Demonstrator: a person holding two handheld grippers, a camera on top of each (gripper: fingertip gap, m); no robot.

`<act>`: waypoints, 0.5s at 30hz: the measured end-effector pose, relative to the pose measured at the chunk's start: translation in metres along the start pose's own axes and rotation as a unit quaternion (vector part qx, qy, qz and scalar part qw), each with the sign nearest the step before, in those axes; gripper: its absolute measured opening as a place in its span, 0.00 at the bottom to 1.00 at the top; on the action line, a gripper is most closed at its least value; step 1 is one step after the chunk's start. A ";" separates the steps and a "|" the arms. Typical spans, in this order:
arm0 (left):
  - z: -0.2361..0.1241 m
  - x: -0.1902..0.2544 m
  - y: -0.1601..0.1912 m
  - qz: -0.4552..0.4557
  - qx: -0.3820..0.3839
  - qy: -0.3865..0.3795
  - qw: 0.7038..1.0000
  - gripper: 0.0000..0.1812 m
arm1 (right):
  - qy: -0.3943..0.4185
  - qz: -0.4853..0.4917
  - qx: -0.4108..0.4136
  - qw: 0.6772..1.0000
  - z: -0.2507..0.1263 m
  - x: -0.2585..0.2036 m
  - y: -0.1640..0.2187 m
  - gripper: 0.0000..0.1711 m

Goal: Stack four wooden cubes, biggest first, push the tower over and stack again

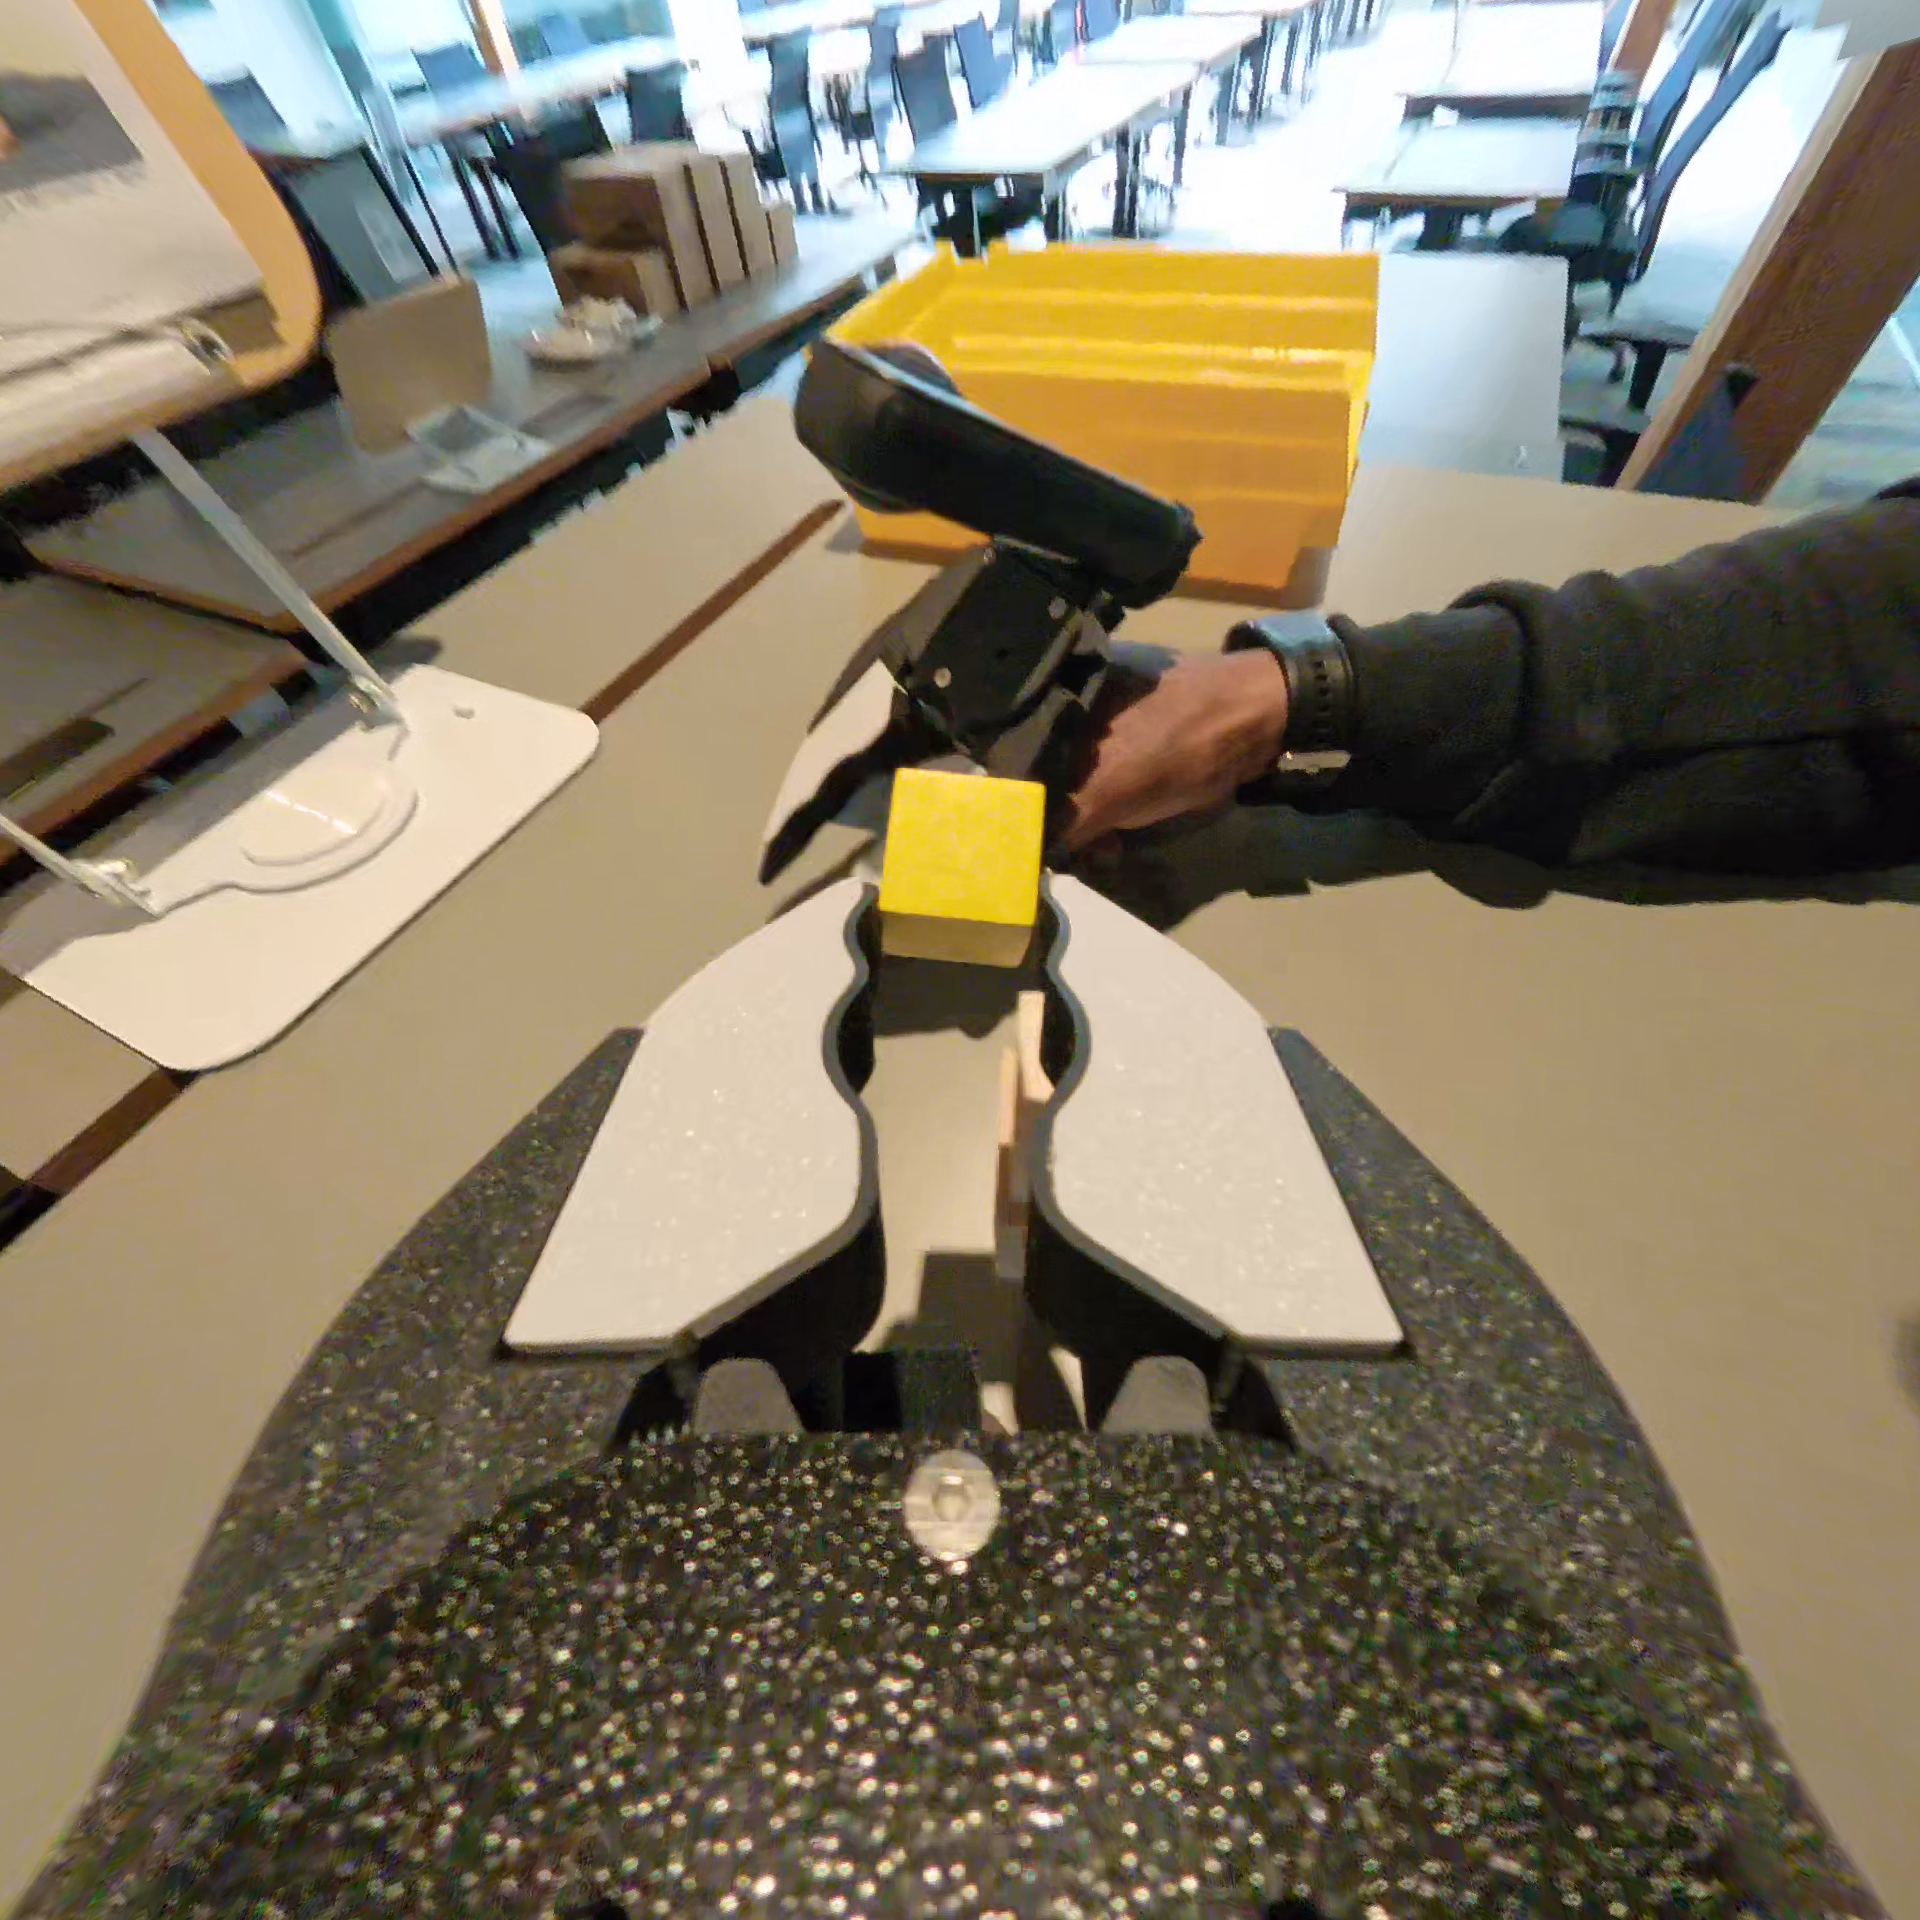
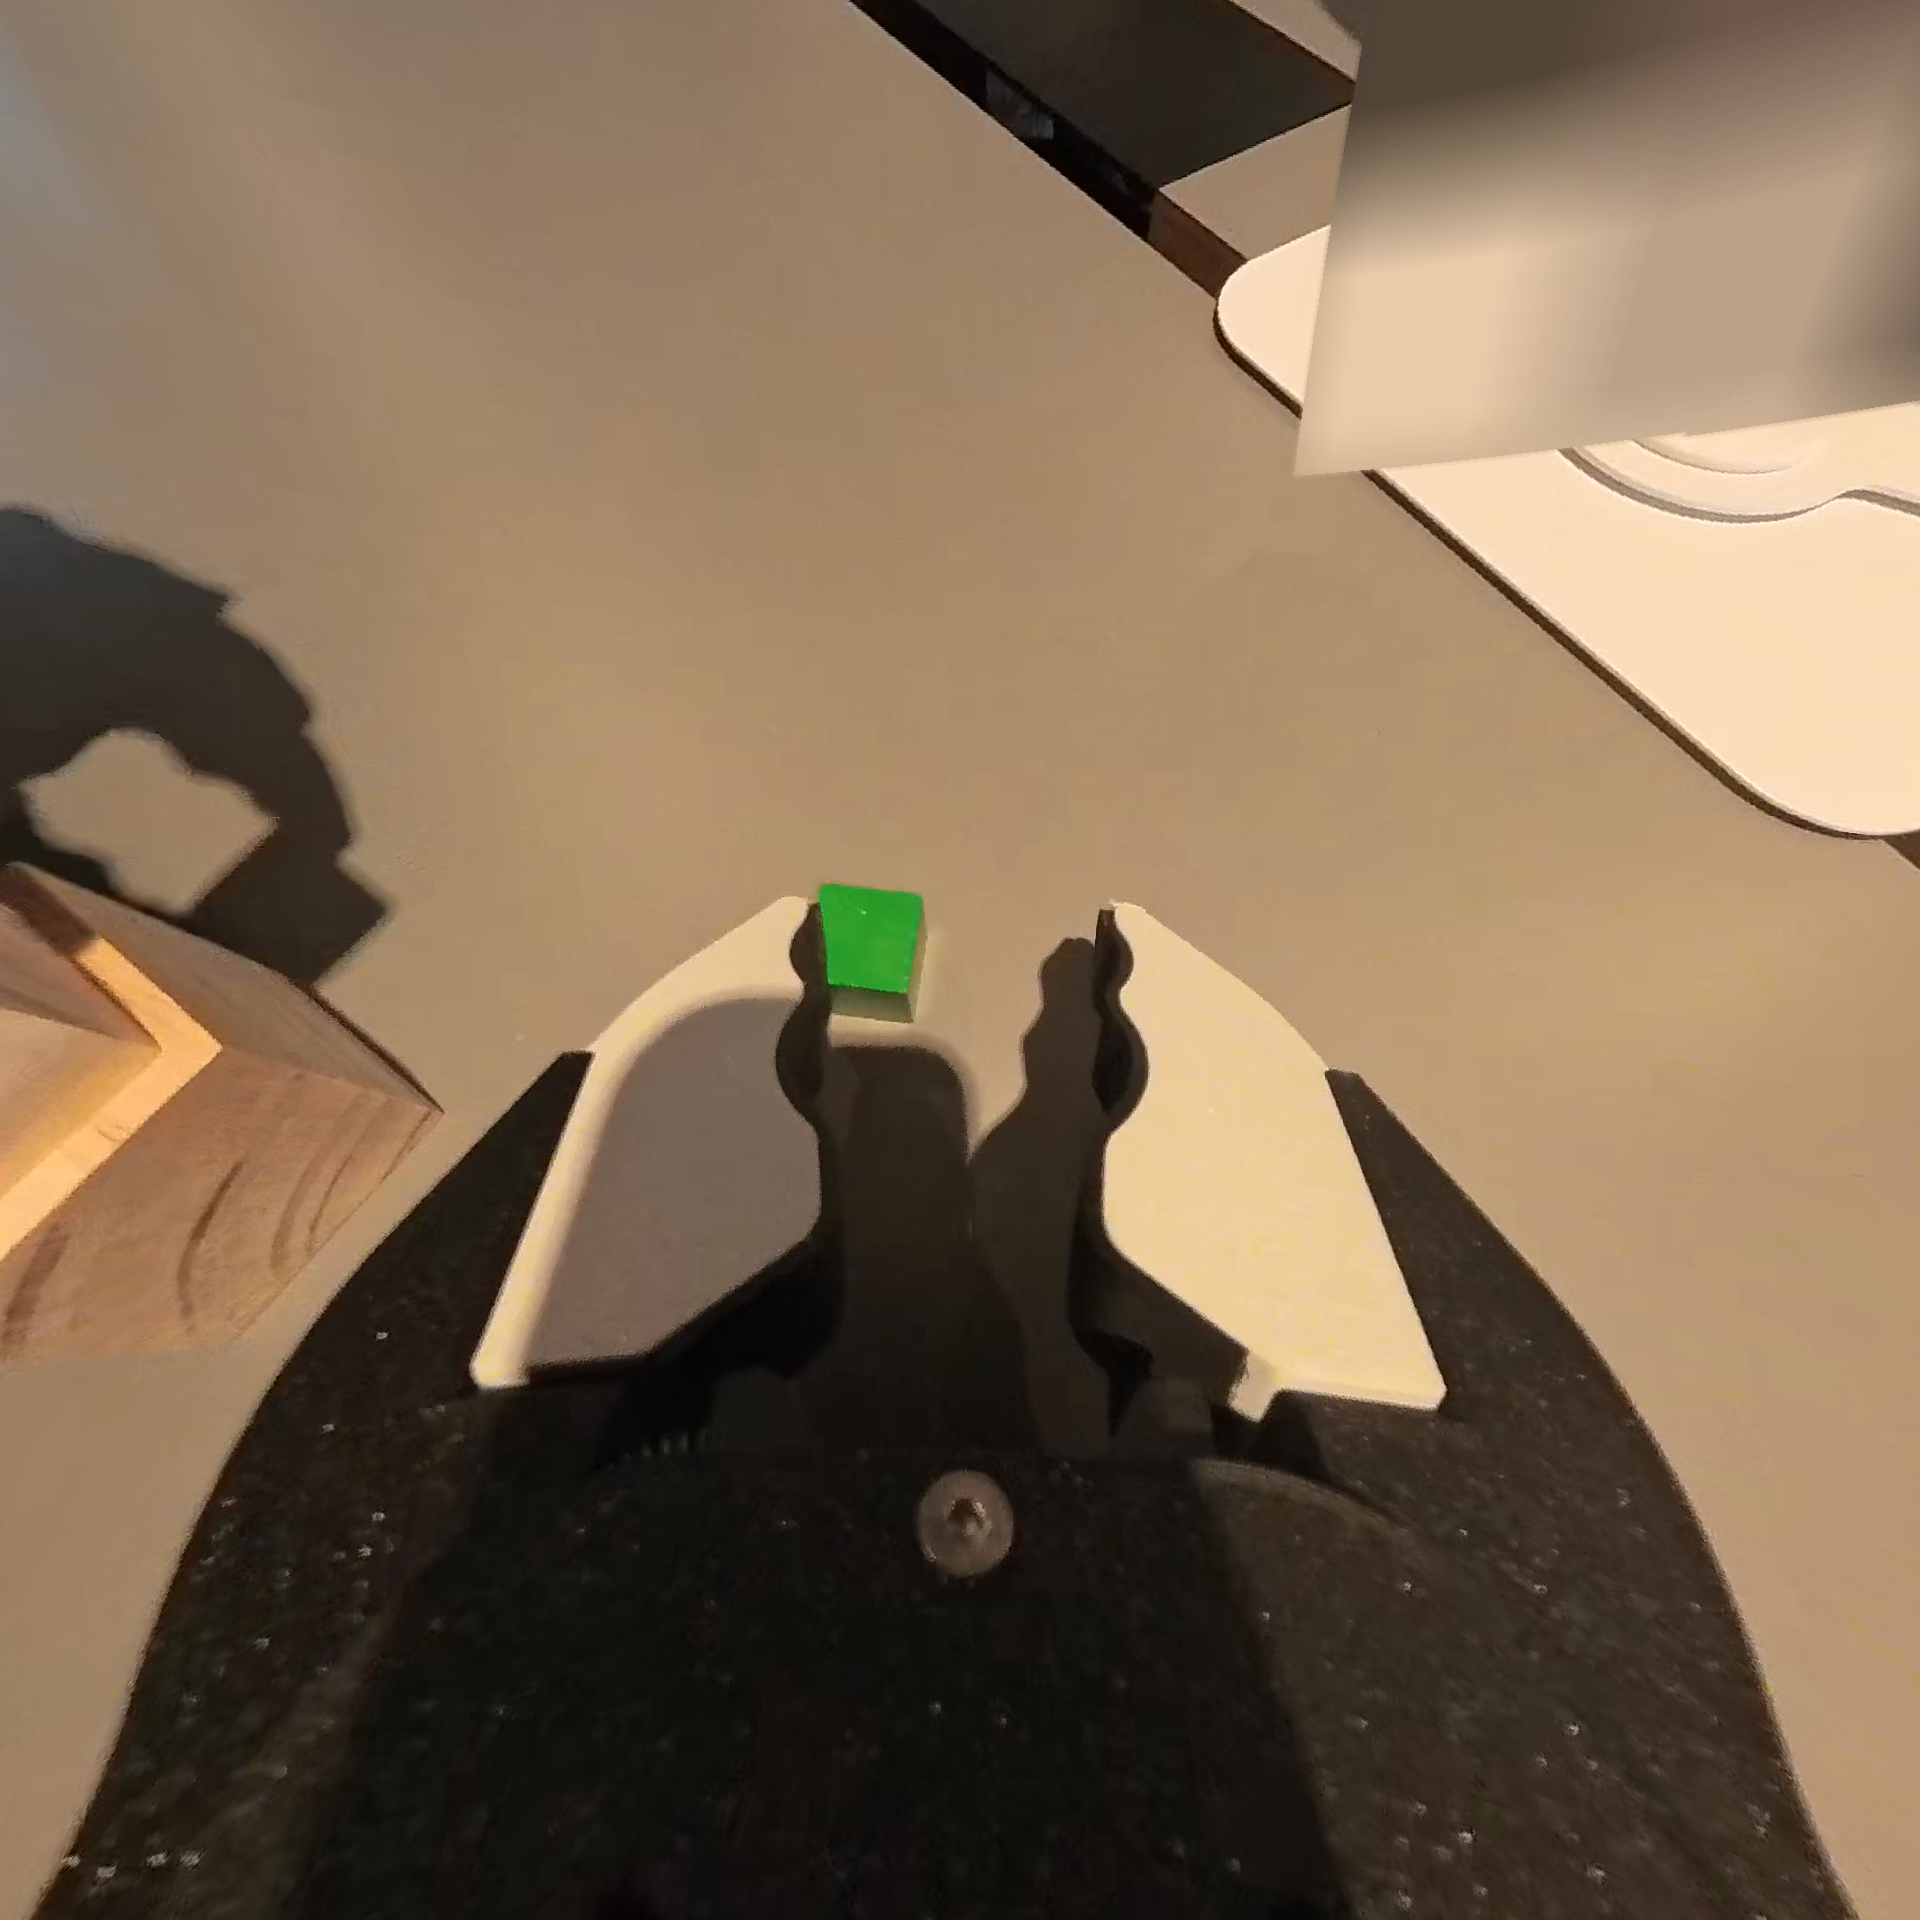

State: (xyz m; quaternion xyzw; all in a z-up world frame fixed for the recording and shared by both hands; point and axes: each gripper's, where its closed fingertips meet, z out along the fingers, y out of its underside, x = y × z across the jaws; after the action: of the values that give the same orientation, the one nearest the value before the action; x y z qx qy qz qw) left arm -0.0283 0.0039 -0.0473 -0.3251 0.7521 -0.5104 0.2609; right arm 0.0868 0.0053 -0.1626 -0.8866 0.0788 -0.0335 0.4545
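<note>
My left gripper is shut on a cube with a yellow top and holds it at the fingertips above the table. Pale wooden edges show below it through the gap between the fingers. In the right wrist view a large plain wooden cube stands at the left edge with a lighter wooden block on top. My right gripper is open, low over the table. A small green cube lies between its fingers, against the left fingertip. The right gripper also shows in the left wrist view, behind the yellow cube.
A white base plate of a stand lies on the table's left; it shows in the right wrist view at the upper right. Yellow bins stand at the table's far edge. A person's hand and dark sleeve reach in from the right. Left tips to right tips: about 15 centimetres.
</note>
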 end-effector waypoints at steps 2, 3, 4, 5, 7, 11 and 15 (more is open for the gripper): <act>-0.002 0.009 0.004 -0.007 -0.032 0.010 0.999 0.15 | -0.001 0.000 0.000 1.000 0.000 0.000 0.000 0.29; -0.003 0.013 0.005 -0.011 -0.045 0.015 0.999 0.15 | -0.001 0.001 0.000 1.000 0.000 0.000 0.000 0.29; -0.004 0.017 0.005 -0.013 -0.053 0.018 0.998 0.15 | -0.001 0.002 0.001 1.000 0.000 0.000 0.000 0.29; -0.004 0.020 0.005 -0.013 -0.059 0.021 0.998 0.15 | 0.000 0.002 0.001 1.000 0.000 0.000 0.000 0.29; -0.003 0.026 0.007 -0.017 -0.070 0.029 0.997 0.15 | 0.001 0.001 0.002 1.000 -0.001 0.000 0.000 0.28; 0.000 0.028 0.019 -0.017 -0.105 0.026 0.994 0.15 | 0.002 0.001 0.002 1.000 -0.001 0.000 0.000 0.28; 0.000 0.029 0.024 -0.006 -0.125 0.019 0.992 0.15 | 0.001 -0.001 0.001 1.000 0.000 0.000 0.000 0.28</act>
State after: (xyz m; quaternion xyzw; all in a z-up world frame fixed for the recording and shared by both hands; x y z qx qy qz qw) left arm -0.0530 -0.0118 -0.0719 -0.3505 0.8126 -0.4200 0.2009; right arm 0.0868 0.0049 -0.1624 -0.8861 0.0785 -0.0349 0.4554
